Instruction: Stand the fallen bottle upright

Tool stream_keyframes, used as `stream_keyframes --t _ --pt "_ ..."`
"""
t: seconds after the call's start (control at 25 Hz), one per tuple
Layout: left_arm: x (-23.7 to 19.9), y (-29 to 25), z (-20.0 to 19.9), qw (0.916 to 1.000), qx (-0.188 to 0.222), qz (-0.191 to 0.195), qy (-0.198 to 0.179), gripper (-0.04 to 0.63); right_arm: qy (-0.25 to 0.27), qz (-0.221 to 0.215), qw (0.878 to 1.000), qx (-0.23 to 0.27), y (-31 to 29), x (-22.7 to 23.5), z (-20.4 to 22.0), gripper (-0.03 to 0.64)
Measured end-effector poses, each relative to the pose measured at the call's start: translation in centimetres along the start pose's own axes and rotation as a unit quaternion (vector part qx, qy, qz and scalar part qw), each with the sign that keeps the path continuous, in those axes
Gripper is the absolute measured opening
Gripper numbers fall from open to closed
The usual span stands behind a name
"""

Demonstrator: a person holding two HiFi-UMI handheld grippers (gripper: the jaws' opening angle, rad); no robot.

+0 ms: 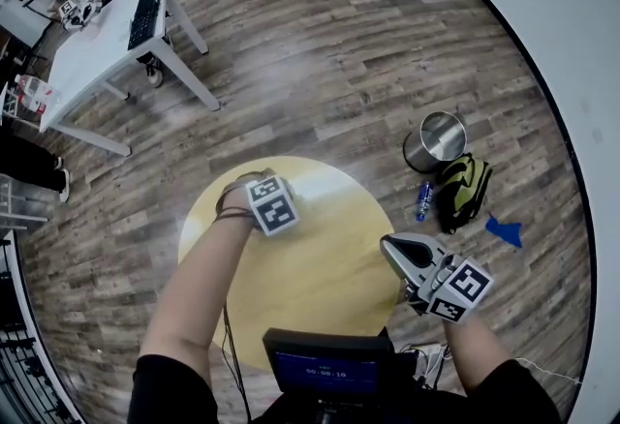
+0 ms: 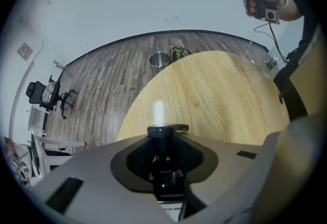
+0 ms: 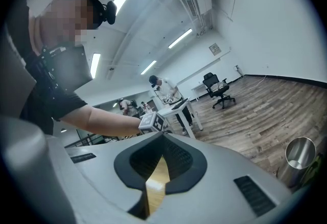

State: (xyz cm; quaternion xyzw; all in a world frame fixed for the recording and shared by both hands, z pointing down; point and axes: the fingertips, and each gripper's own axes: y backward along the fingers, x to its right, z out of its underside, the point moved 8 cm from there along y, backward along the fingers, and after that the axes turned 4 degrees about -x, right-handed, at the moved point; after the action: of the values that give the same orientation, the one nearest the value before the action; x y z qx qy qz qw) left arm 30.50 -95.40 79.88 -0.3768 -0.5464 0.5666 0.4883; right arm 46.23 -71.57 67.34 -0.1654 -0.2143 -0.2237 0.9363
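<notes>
The round yellow table (image 1: 329,277) fills the middle of the head view. My left gripper (image 2: 162,138) points steeply down over the table's left part, its marker cube (image 1: 273,204) covering the jaws from above. In the left gripper view a slim dark bottle (image 2: 162,159) with a black cap (image 2: 164,129) sits between the jaws, which are shut on it. The rest of its body is hidden. My right gripper (image 1: 392,250) hovers roughly level at the table's right edge, shut and holding nothing (image 3: 162,152).
On the floor right of the table are a metal bin (image 1: 436,139), a green-black backpack (image 1: 463,190) and a small blue bottle (image 1: 423,200). A white desk (image 1: 107,35) with a person at it stands far left. A dark screen (image 1: 327,369) is at the table's near edge.
</notes>
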Motion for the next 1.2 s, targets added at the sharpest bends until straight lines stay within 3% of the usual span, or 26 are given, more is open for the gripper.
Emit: stream_keyframes --t 0.24,0.44,0.72,1.0,1.2 --pt "-0.2 3.2 1.4 0.9961 0.074 -0.031 0.038 0.119 0.002 -0.002 1.000 -0.001 -0.5 -0.6 0.3 -0.008" --pt "-0.5 5.6 4.1 0.9879 0.126 -0.044 0.078 0.120 0.006 -0.008 1.000 -0.004 -1.6 -1.7 -0.1 -0.008" --pt "-0.3 7.5 7.7 0.9676 0.201 -0.054 0.142 0.120 0.013 -0.018 1.000 -0.007 -3.0 -2.9 -0.2 -0.008" --pt "0.6 8.2 10.5 0.9549 0.231 -0.062 0.176 0.120 0.018 -0.025 0.999 -0.010 -3.9 -4.6 -0.2 -0.008" --pt "1.1 7.9 11.7 0.9327 0.284 -0.077 0.208 0.120 0.023 -0.027 0.999 -0.012 -4.4 -5.0 0.0 -0.008"
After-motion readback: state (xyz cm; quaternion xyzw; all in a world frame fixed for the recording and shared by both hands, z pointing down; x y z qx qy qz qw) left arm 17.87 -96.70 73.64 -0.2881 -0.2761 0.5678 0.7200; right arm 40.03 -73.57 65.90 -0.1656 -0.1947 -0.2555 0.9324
